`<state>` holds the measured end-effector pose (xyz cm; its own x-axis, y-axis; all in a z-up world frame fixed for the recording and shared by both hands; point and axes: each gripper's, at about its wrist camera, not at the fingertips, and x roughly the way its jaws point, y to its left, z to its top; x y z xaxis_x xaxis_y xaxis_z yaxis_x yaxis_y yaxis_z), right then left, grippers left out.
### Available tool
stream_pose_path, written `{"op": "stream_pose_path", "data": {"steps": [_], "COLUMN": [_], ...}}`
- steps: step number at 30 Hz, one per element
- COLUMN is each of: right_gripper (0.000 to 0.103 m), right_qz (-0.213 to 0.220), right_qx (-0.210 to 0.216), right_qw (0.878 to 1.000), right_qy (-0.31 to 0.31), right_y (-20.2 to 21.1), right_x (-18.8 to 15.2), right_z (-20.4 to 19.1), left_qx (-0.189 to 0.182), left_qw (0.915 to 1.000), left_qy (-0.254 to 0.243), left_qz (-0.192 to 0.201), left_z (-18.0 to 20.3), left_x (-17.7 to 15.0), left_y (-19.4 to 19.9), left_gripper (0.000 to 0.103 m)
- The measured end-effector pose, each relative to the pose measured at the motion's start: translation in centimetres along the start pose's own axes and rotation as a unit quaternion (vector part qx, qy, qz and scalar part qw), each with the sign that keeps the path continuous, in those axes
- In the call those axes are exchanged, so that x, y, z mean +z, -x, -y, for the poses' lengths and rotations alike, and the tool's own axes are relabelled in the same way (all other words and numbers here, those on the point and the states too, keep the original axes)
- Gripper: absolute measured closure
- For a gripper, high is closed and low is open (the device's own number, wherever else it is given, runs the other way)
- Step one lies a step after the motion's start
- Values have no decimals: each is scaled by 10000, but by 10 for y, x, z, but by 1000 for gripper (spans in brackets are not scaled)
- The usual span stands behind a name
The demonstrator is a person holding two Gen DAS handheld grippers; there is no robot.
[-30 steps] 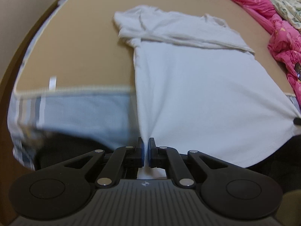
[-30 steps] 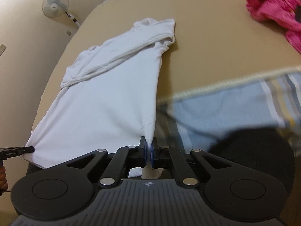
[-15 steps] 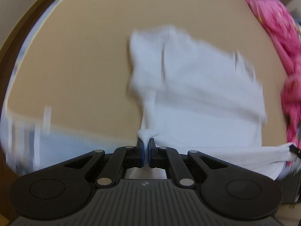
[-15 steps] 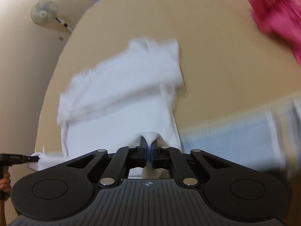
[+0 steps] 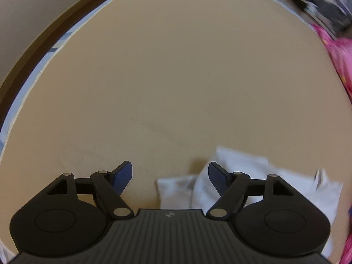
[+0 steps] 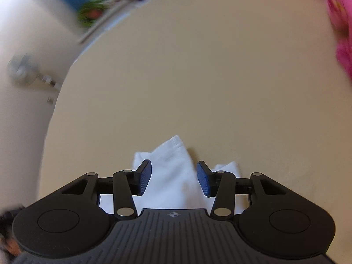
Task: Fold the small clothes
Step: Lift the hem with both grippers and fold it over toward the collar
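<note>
1. Both the left gripper (image 5: 169, 171) and right gripper (image 6: 173, 176) stand spread wide, holding nothing.
2. The white T-shirt (image 6: 173, 165) lies bunched on the tan mattress (image 5: 176, 77), at 6 o'clock under both tools.
3. One fold looks laid (edges blurred); smoothing and further folds probably remain.

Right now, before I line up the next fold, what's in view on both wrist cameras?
White garment: one, white, bunched on the surface just ahead of both tools.
Tan surface: one, tan, filling most of each view.
Pink bedding: one heap, pink, along the right edge.
Fan: one, pale, blurred, by the wall at left.
Left tool: one, black with blue pads, open.
Right tool: one, black with blue pads, open over the garment.
</note>
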<state>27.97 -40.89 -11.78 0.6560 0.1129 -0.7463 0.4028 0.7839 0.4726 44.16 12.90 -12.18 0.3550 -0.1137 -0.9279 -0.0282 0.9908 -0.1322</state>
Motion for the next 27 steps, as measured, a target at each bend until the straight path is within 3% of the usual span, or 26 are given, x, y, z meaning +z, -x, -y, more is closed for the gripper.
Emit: {"op": "stream_pose_path", "data": {"steps": [3, 8, 10, 12, 13, 14, 17, 20, 24, 27], "right_gripper": [55, 52, 50, 66, 94, 98, 98, 98, 98, 87], "right_qz": [165, 54, 93, -7, 20, 137, 597, 840, 379, 89], "right_qx": [-297, 73, 111, 124, 57, -11, 135, -8, -738, -741], "right_qw": [9949, 9972, 9969, 9968, 9965, 9963, 9957, 9964, 9951, 9958], "right_qy": [948, 739, 776, 795, 837, 851, 699, 134, -539, -525], "right_y": [-6, -35, -49, -65, -68, -66, -37, -27, -61, -75], "right_x": [-16, -16, -15, -10, -9, -7, -7, -2, -4, -16], "right_z": [4, 12, 4, -3, -7, -12, -21, -11, 11, 12], "left_qx": [-344, -552, -370, -179, -161, -181, -113, 177, 544, 593], "left_qw": [9984, 9935, 9931, 9930, 9936, 9945, 9963, 9994, 9983, 9980], "left_qy": [-433, -969, -1083, -1153, -1120, -1035, -793, -236, 213, 174], "left_qz": [-90, -213, -269, -157, -57, 43, 306, 168, 16, -105], "left_z": [1, 31, 50, 68, 73, 76, 75, 60, 49, 47], "left_x": [-18, -31, -27, -23, -21, -19, -10, 1, 7, 5], "left_y": [-11, -34, -46, -50, -47, -42, -33, -47, -63, -64], "left_gripper": [22, 22, 23, 42, 75, 91, 92, 94, 96, 80]}}
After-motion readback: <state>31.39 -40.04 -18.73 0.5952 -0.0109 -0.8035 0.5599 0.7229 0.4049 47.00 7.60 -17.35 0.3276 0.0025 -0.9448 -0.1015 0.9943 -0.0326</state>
